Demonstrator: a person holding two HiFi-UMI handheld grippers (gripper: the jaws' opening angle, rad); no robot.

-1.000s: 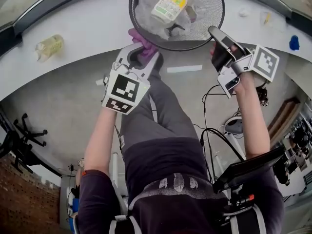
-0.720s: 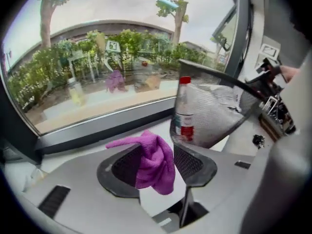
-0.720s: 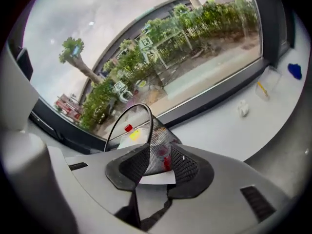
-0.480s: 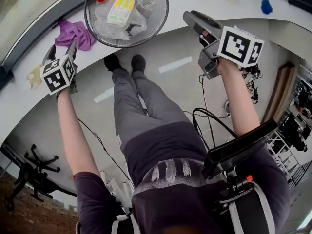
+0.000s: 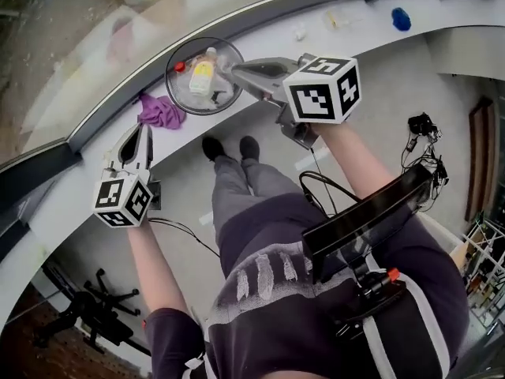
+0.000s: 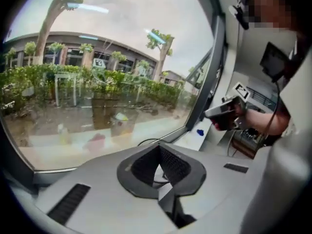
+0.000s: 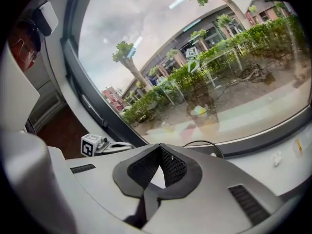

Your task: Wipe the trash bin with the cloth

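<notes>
Left gripper (image 5: pixel 143 131) and right gripper (image 5: pixel 237 69) both clenched empty; I'd pinch that floppy cloth (image 5: pixel 160 110) by its bunched top, and the light mesh trash bin (image 5: pixel 168 81) may skid.

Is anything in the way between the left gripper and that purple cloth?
Nothing visible. Only bare ledge shows between the shut, empty left gripper and the purple cloth lying beside the trash bin.

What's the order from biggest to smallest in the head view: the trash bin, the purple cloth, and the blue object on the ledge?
1. trash bin
2. purple cloth
3. blue object, clearly the smallest, though it lies farther off.
</notes>
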